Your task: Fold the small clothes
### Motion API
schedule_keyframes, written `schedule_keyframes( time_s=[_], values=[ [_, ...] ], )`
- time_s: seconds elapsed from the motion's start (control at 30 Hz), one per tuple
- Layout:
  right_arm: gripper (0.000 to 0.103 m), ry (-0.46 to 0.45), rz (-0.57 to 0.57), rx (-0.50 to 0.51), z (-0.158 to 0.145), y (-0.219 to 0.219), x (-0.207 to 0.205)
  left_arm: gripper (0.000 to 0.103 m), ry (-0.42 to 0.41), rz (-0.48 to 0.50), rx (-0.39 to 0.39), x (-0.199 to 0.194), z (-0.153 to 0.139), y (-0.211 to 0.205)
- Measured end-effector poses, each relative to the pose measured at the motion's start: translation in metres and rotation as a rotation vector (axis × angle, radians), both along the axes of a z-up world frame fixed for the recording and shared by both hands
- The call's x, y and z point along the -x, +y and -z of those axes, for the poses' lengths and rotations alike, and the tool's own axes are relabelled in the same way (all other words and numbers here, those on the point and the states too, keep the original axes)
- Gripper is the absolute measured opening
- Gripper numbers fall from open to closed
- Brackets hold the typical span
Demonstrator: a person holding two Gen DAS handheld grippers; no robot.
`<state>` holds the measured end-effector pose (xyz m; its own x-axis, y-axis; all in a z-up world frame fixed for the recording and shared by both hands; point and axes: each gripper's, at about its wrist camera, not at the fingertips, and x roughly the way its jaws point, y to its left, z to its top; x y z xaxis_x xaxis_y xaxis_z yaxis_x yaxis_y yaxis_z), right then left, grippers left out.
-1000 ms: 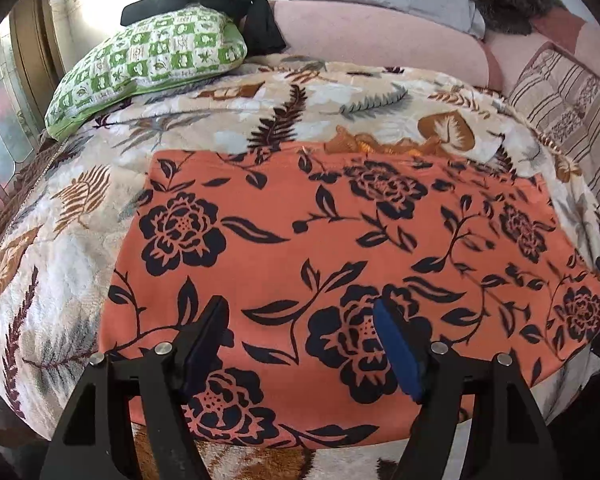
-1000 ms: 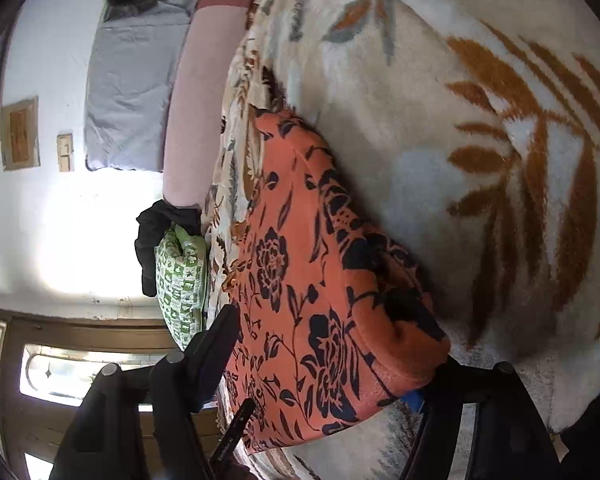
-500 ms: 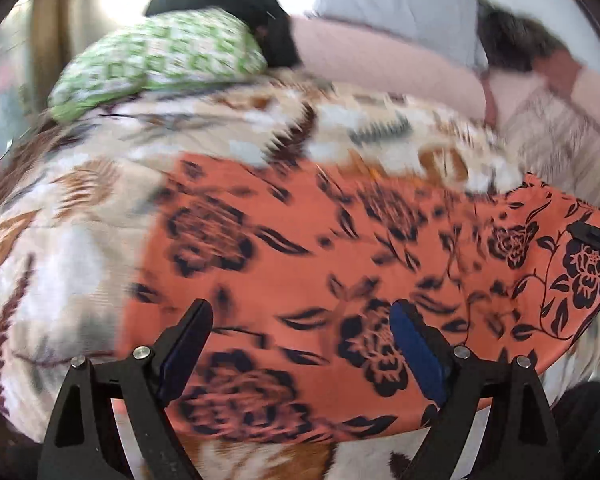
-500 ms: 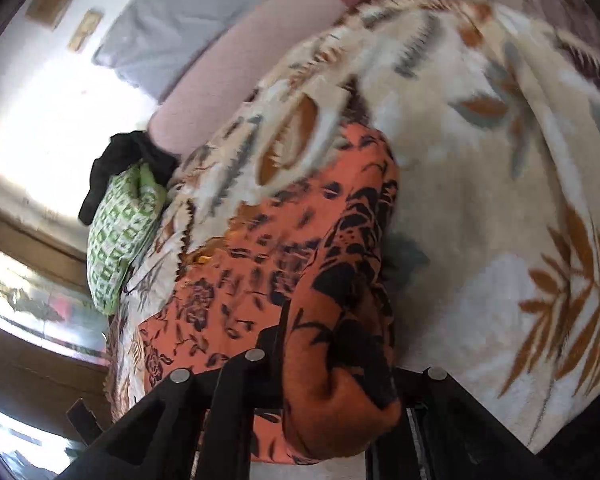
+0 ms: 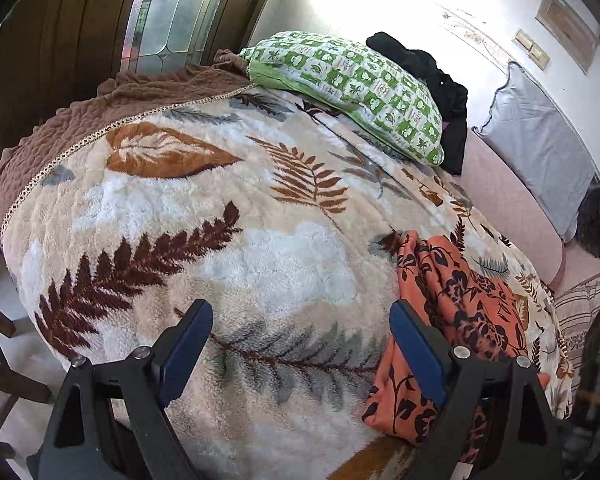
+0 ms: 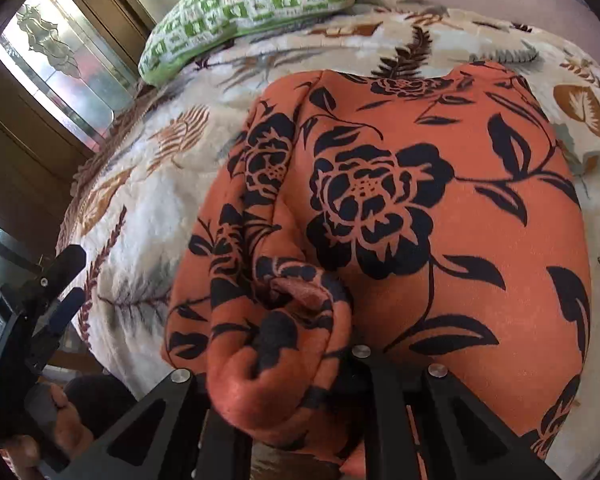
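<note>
the right gripper has its jaws clamped tight on a bunched fold of the orange floral garment; a thick roll of the cloth bulges up between the black arms of the tool, and the rest of the garment spreads away from it over the leaf-patterned blanket on the bed; the cloth lies doubled, with a rounded folded edge running along its left side in the right wrist view; in the left wrist view the same garment shows as a crumpled orange heap at the right of the blanket, just beside and partly behind the right-hand blue pad of the left gripper; that gripper's jaws stand wide apart with only blanket showing between them and no cloth in them; in the right wrist view the left gripper sits at the left edge, off the garment, with a hand wrapped round its handle below; a green and white checked pillow lies at the far end of the bed, with a black garment bundled against it; a brown quilted cover edges the blanket on the far left; a grey cushion leans on the wall above a pink bolster.
</note>
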<state>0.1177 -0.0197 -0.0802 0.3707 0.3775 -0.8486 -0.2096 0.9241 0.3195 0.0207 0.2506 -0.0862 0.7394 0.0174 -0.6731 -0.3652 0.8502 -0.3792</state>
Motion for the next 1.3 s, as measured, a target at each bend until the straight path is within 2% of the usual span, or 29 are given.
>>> schedule_keyframes(
  time_s=[0.17,0.23,0.27,0.33,0.37,0.4,0.43,0.47,0.5,0.53,0.57,0.7,0.8,0.9,0.93,1.0,1.07,1.1,1.13,1.17,1.3],
  values=[
    [0.012,-0.087,0.042,-0.09,-0.059,-0.014,-0.006,0.09,-0.011,0.009,0.034,0.0,0.0,0.003],
    [0.012,-0.136,0.032,-0.075,-0.078,-0.001,-0.004,0.09,-0.009,0.016,0.04,-0.001,0.001,0.004],
    [0.012,-0.138,0.023,-0.061,-0.078,0.008,-0.003,0.09,-0.007,0.017,0.045,-0.002,0.001,0.005],
    [0.019,-0.083,-0.013,-0.015,-0.055,0.033,-0.01,0.09,-0.004,0.006,0.064,-0.001,0.003,0.009],
    [0.029,-0.037,-0.057,0.015,-0.035,0.045,-0.011,0.09,-0.005,-0.005,0.072,0.001,0.004,0.012],
    [0.033,0.025,-0.097,0.045,-0.016,0.053,-0.011,0.09,-0.005,-0.016,0.077,0.003,0.005,0.015],
    [0.034,0.009,-0.103,0.042,-0.008,0.055,-0.004,0.09,-0.004,-0.022,0.079,0.005,0.005,0.018],
    [0.04,-0.041,-0.097,0.013,-0.013,0.052,0.003,0.09,-0.003,-0.025,0.081,0.006,0.006,0.02],
    [0.049,-0.044,-0.103,-0.039,-0.017,0.047,0.006,0.09,-0.001,-0.024,0.082,0.007,0.007,0.021],
    [0.073,-0.014,-0.11,-0.099,-0.02,0.042,0.005,0.09,-0.001,-0.019,0.084,0.007,0.007,0.021],
    [0.083,0.007,-0.108,-0.145,-0.025,0.034,0.005,0.09,-0.006,-0.007,0.084,0.007,0.006,0.02],
    [0.083,-0.052,-0.039,-0.256,-0.044,-0.012,0.017,0.09,-0.033,0.114,0.088,0.008,-0.004,-0.003],
    [0.084,-0.056,0.05,-0.305,-0.041,-0.052,0.03,0.09,-0.063,0.248,0.098,0.013,-0.02,-0.035],
    [0.084,-0.034,0.121,-0.357,-0.034,-0.08,0.038,0.09,-0.06,0.338,0.042,0.009,-0.032,-0.069],
    [0.084,-0.021,0.138,-0.376,-0.03,-0.086,0.038,0.09,-0.04,0.34,0.002,0.005,-0.032,-0.076],
    [0.084,-0.001,0.158,-0.41,-0.025,-0.094,0.039,0.09,0.07,0.325,-0.043,-0.011,-0.015,-0.084],
    [0.084,-0.003,0.153,-0.427,-0.022,-0.1,0.041,0.067,0.232,0.306,-0.038,-0.028,0.019,-0.079],
    [0.084,-0.002,0.149,-0.43,-0.021,-0.1,0.04,0.062,0.279,0.299,-0.004,-0.031,0.035,-0.071],
    [0.084,0.005,0.146,-0.431,-0.018,-0.101,0.039,0.062,0.255,0.286,0.025,-0.028,0.036,-0.065],
    [0.084,0.015,0.144,-0.439,-0.013,-0.101,0.037,0.062,0.251,0.27,0.017,-0.025,0.031,-0.065],
    [0.084,0.035,0.15,-0.479,-0.001,-0.112,0.037,0.062,0.2,0.27,-0.052,-0.015,0.002,-0.08]
  ],
)
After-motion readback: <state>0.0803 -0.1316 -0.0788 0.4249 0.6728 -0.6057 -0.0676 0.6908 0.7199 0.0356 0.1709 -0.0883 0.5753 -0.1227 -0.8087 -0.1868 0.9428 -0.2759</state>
